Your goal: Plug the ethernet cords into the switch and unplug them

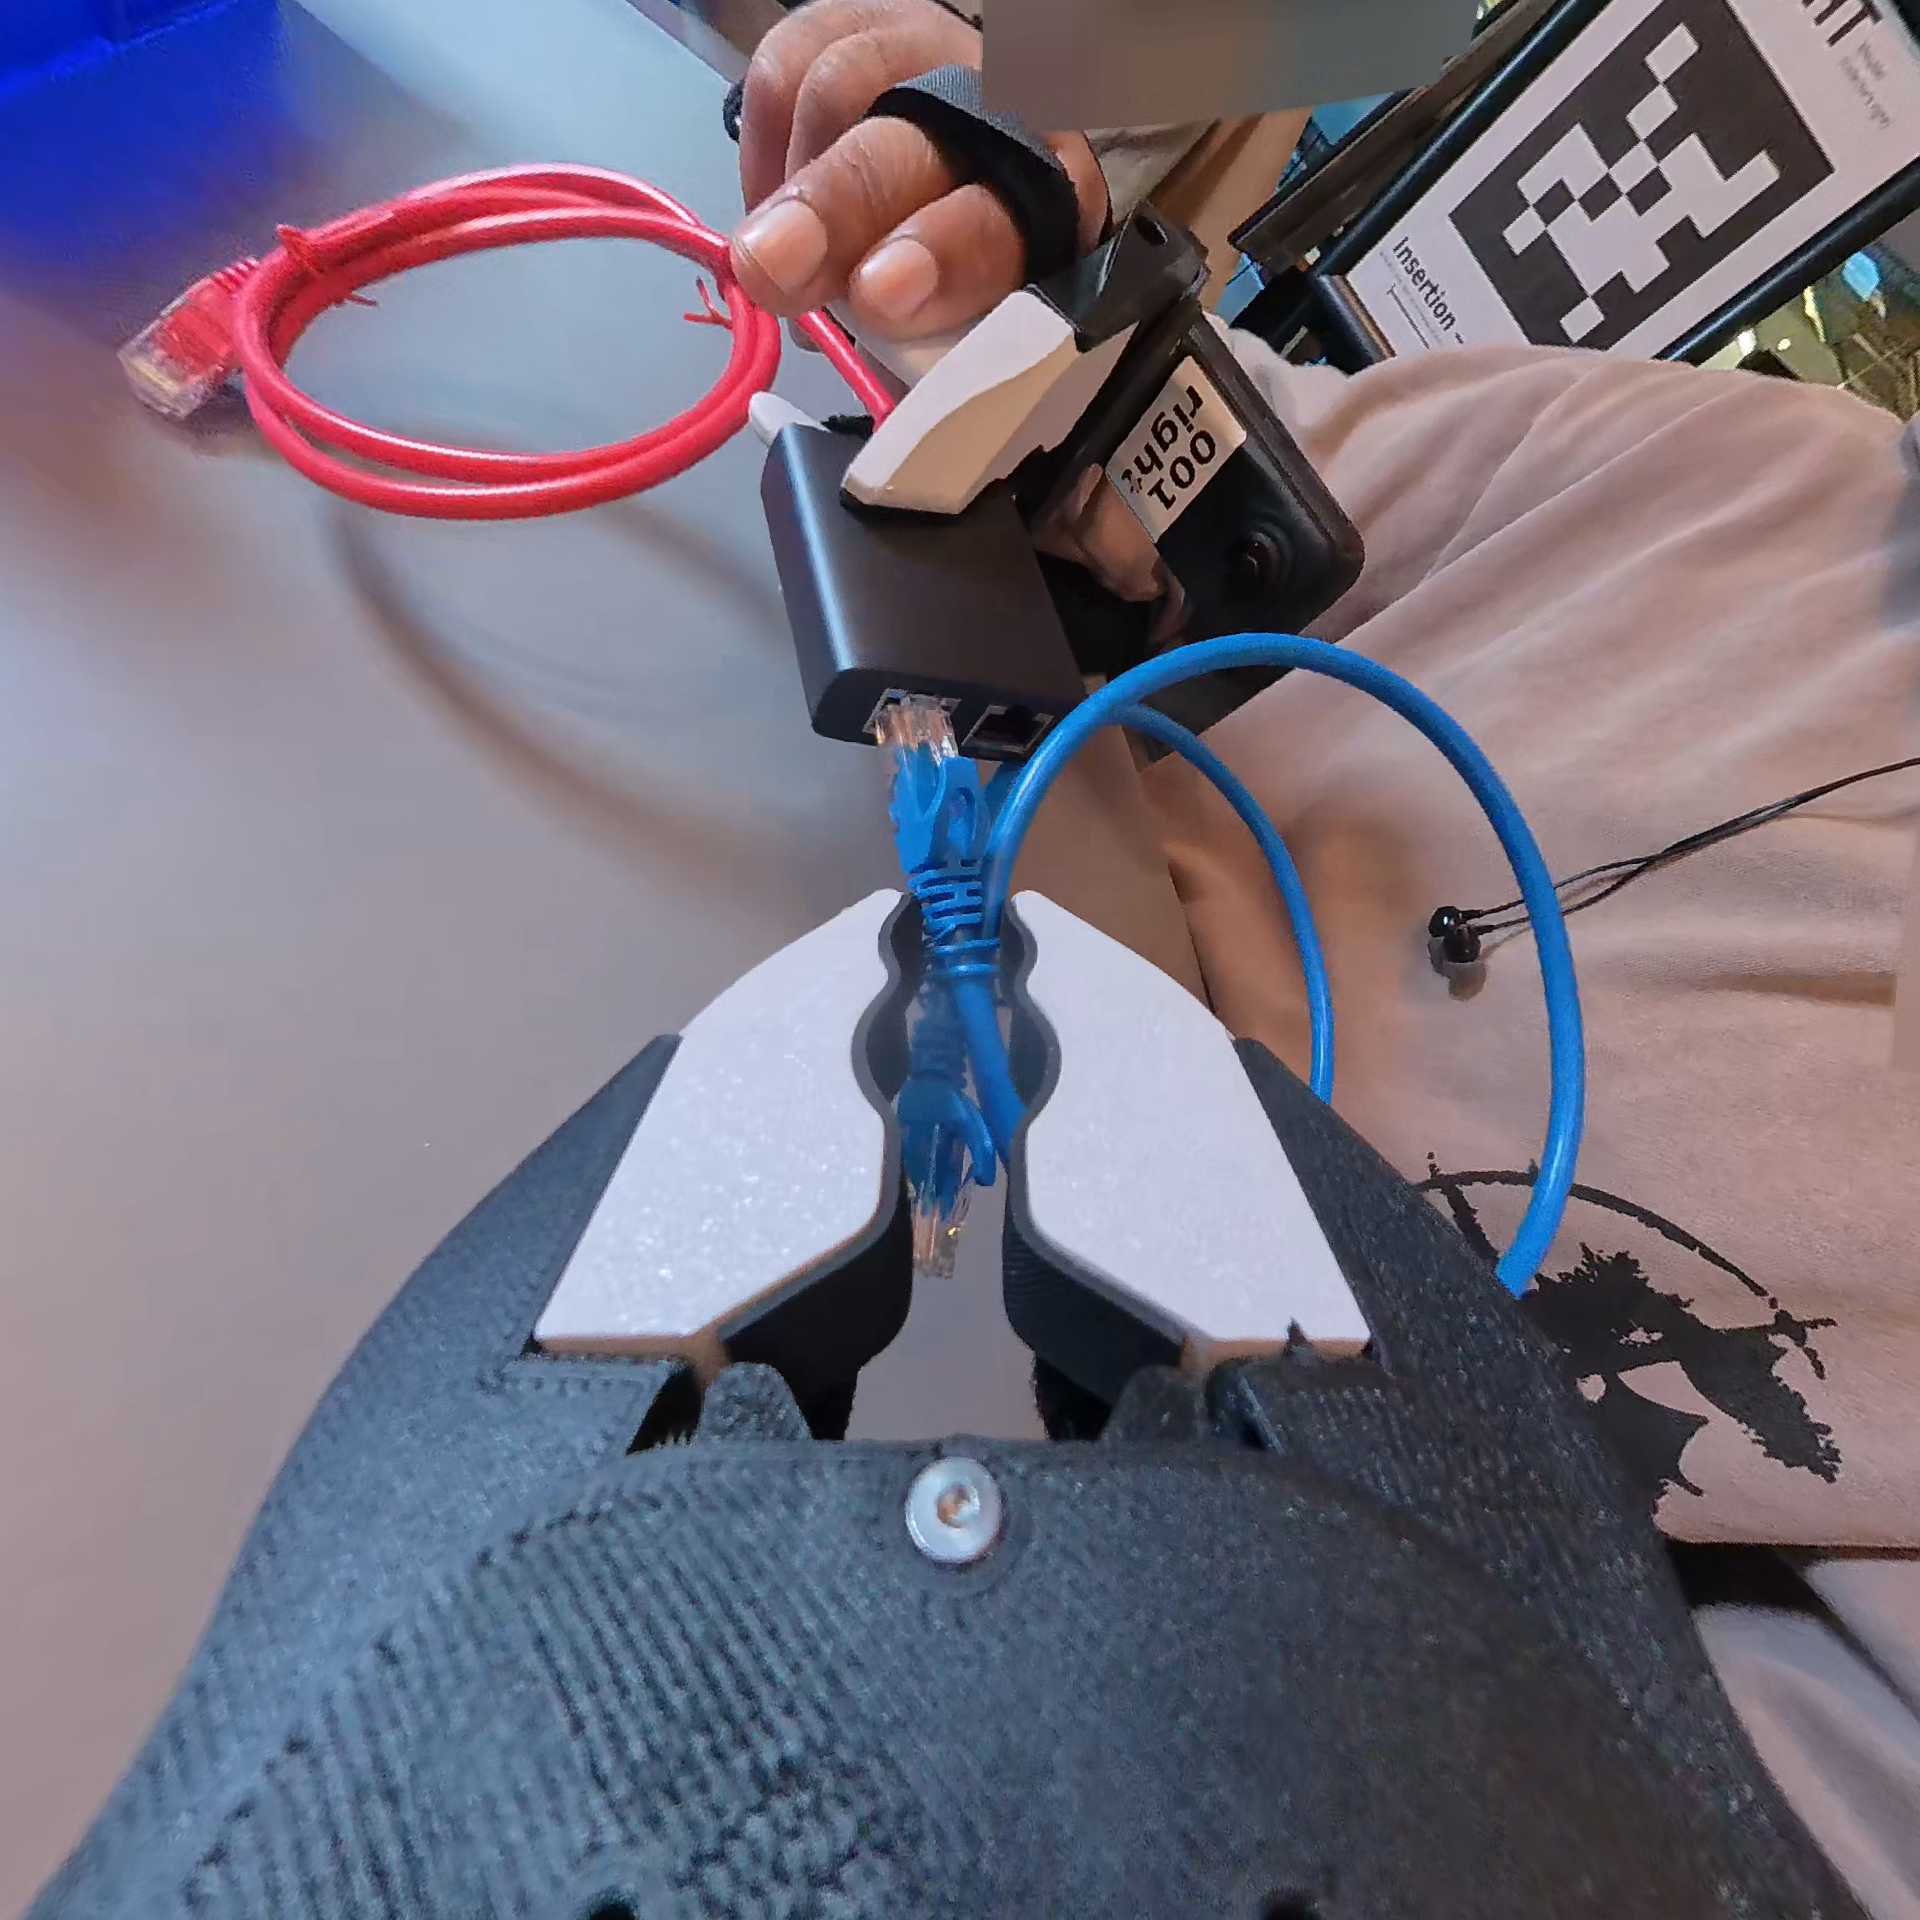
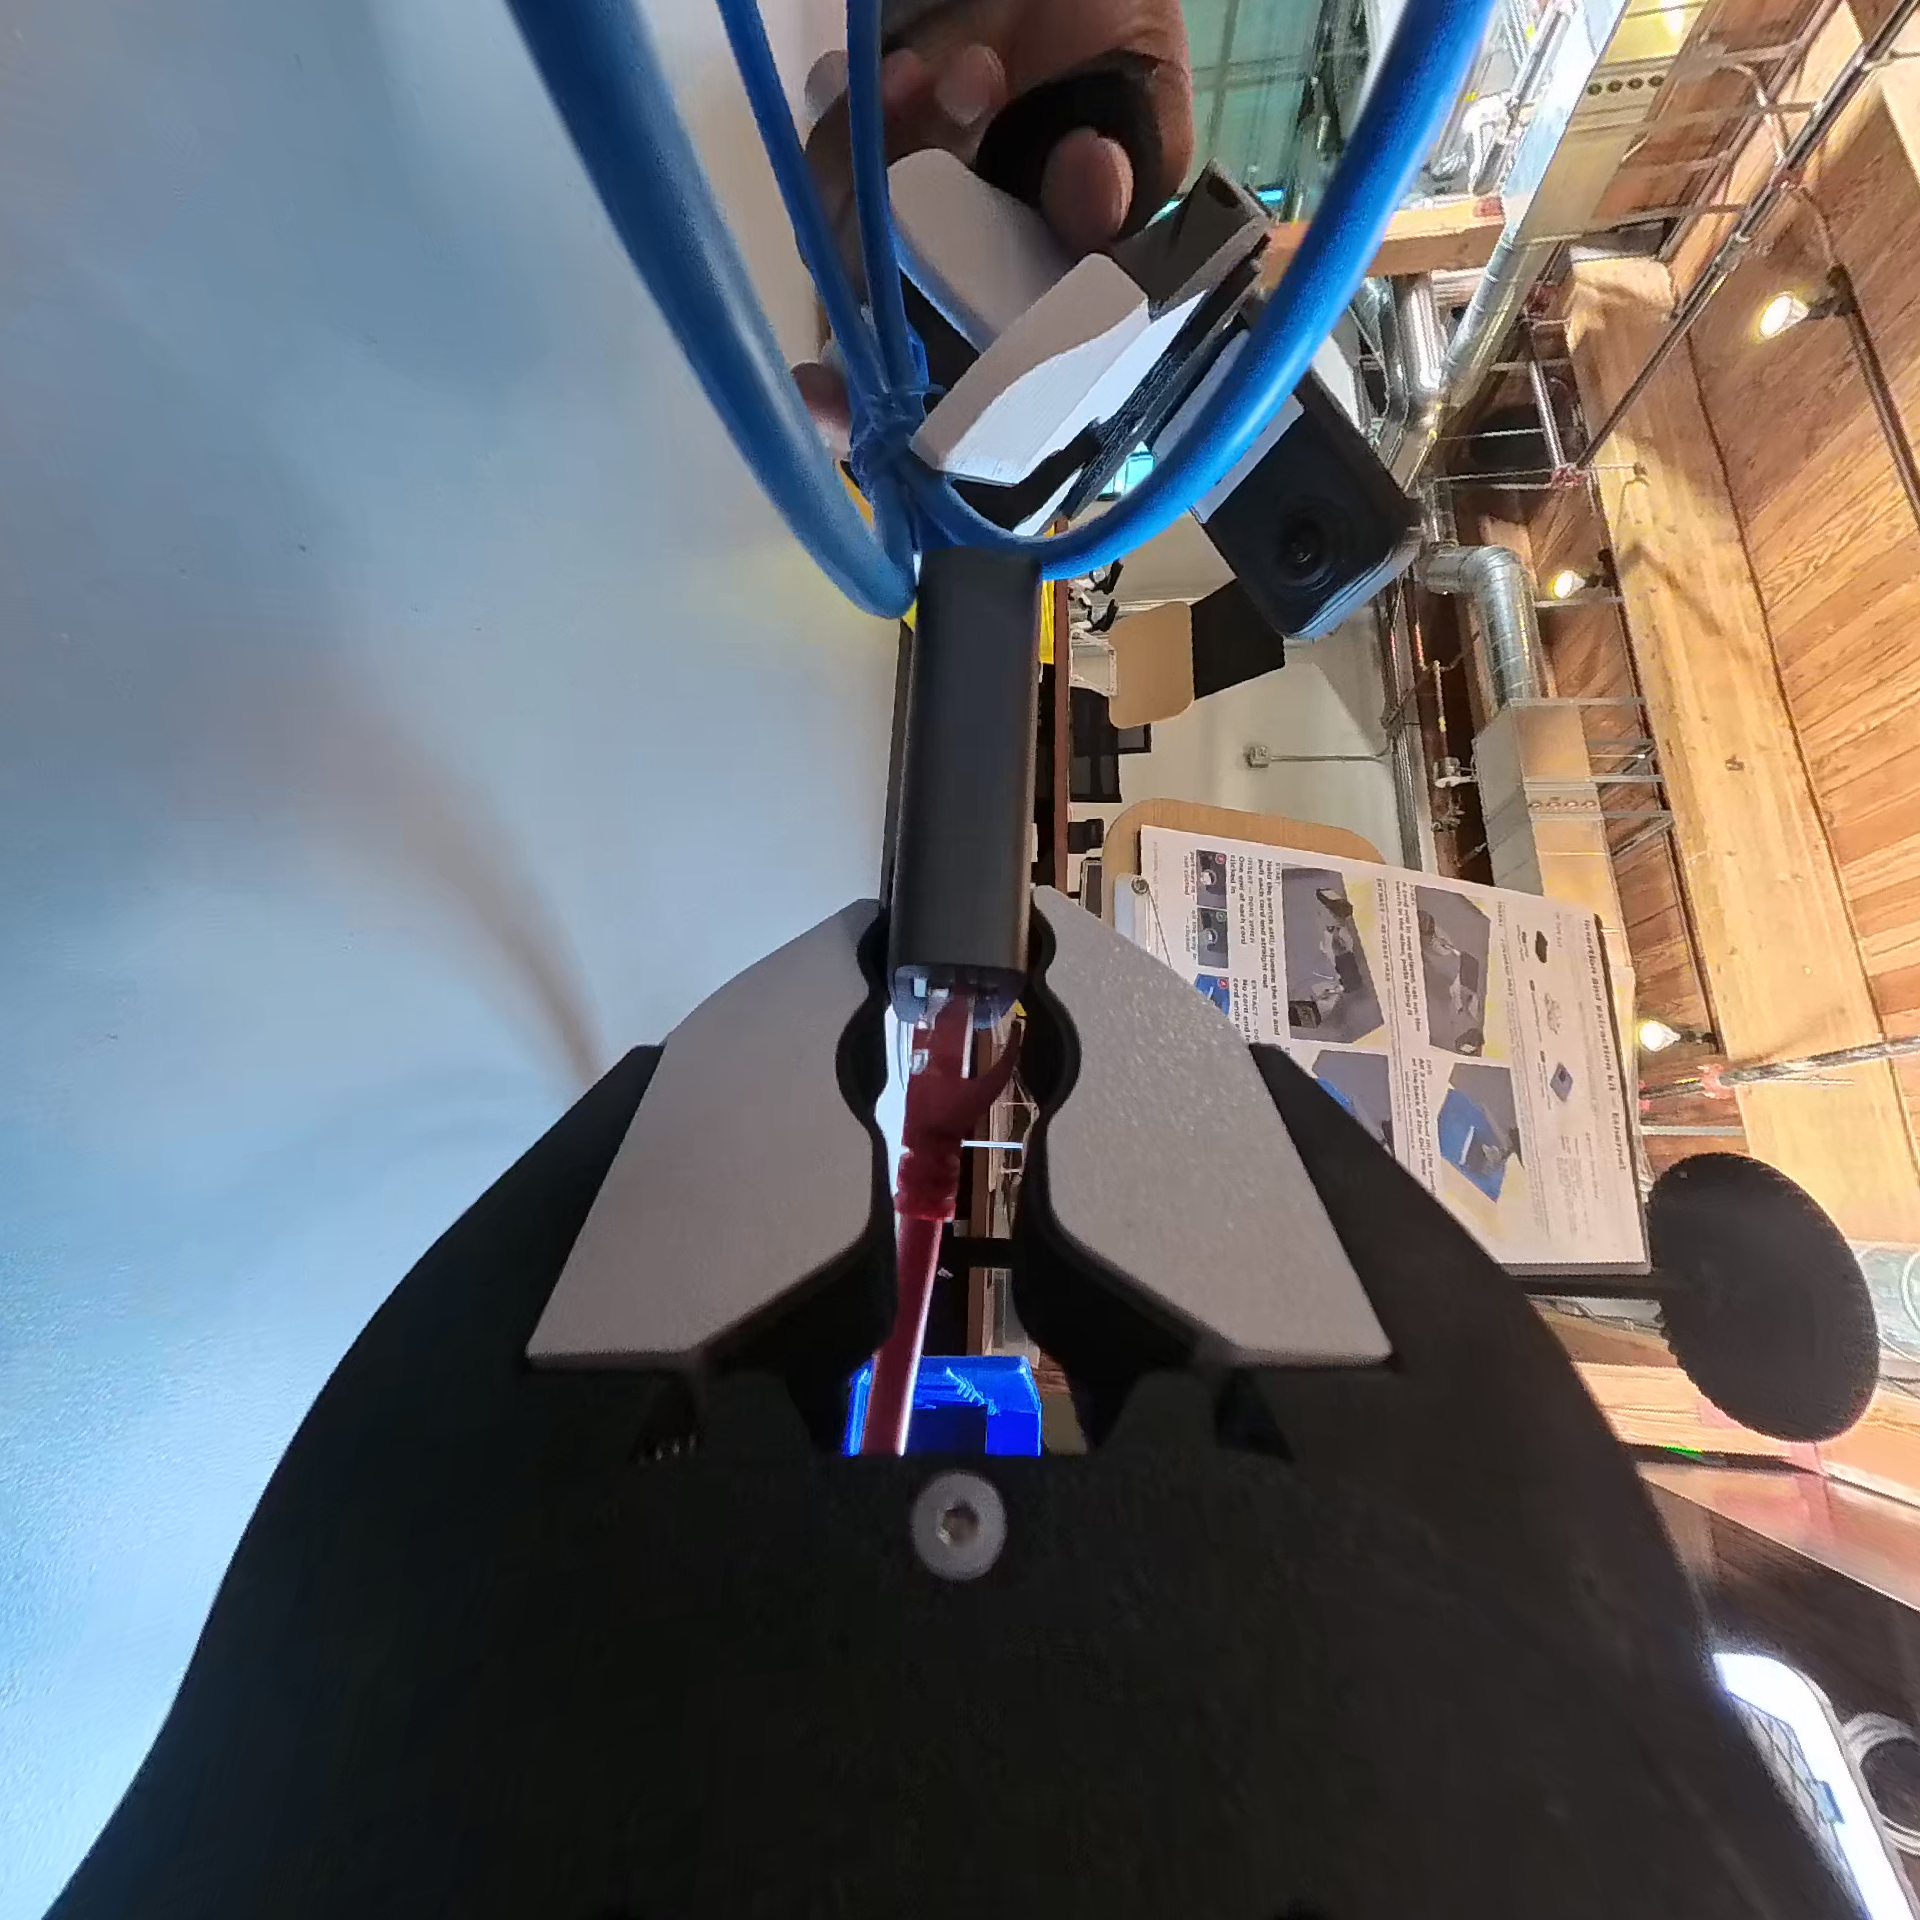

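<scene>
Our left gripper (image 1: pixel 951 940) was clamped on a coiled blue ethernet cord (image 1: pixel 940 831), its clear plug pointing toward 12 o'clock into a port of the slim black switch (image 1: pixel 894 592). Our right gripper (image 2: pixel 956 935) pinched the switch lengthwise above the desk (image 1: pixel 364 831). A red cord (image 1: pixel 499 343) trailed from its far end. A label sat on that gripper.

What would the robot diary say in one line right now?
left gripper: shut on blue cord | blue plug at switch port | right gripper: shut on switch | red cord: plugged in
</scene>
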Demonstrator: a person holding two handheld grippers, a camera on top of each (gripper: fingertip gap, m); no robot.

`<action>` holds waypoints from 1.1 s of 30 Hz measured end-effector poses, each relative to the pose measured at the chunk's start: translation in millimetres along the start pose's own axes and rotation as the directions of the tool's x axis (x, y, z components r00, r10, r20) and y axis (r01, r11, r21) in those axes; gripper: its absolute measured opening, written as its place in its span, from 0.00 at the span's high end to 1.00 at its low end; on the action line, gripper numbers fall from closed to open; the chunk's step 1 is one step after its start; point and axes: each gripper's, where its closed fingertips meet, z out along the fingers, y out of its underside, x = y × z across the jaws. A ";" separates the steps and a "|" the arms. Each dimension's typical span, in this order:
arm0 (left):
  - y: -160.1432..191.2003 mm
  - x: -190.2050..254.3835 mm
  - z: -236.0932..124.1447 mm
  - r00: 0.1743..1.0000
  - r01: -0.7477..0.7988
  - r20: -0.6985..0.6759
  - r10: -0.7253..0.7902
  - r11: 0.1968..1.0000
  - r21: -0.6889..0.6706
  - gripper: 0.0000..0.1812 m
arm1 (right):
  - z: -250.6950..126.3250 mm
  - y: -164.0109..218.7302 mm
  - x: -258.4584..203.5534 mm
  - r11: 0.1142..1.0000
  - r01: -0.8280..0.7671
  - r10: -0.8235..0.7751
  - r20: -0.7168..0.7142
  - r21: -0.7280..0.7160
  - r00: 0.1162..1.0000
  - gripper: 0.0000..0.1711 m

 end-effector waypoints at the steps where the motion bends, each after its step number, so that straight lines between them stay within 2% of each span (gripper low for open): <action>1: 1.7 0.5 1.6 1.000 -0.003 0.000 0.003 1.000 -0.012 0.92 | 0.2 -0.6 -0.3 1.000 0.003 -0.003 0.001 0.001 1.000 0.87; 5: 16.6 2.7 9.4 0.999 -0.040 0.003 0.040 0.993 -0.110 0.92 | 1.4 -10.3 -7.4 0.999 0.022 -0.023 0.030 0.024 0.999 0.87; 13: 33.6 4.4 22.9 0.999 -0.047 0.016 0.052 0.976 -0.214 0.92 | -2.6 -20.8 -19.6 0.997 0.049 -0.054 0.099 0.059 0.994 0.88; 16: 42.9 -3.4 28.8 0.999 -0.006 0.049 0.019 0.968 -0.251 0.92 | -4.9 -22.1 -29.0 0.993 0.096 -0.104 0.128 0.067 0.986 0.87; 21: 54.4 -9.5 41.4 0.995 -0.009 0.092 0.045 0.931 -0.366 0.92 | -8.8 -25.3 -43.9 0.966 0.234 -0.254 0.225 0.112 0.941 0.87; 25: 48.1 -8.0 44.9 0.993 -0.045 0.085 0.082 0.928 -0.370 0.93 | -9.4 -21.3 -38.2 0.951 0.281 -0.306 0.261 0.128 0.916 0.88; 33: 46.1 3.7 46.3 0.998 -0.039 0.026 0.049 0.950 -0.309 0.93 | -6.5 -23.6 -39.7 0.968 0.225 -0.248 0.261 0.115 0.933 0.88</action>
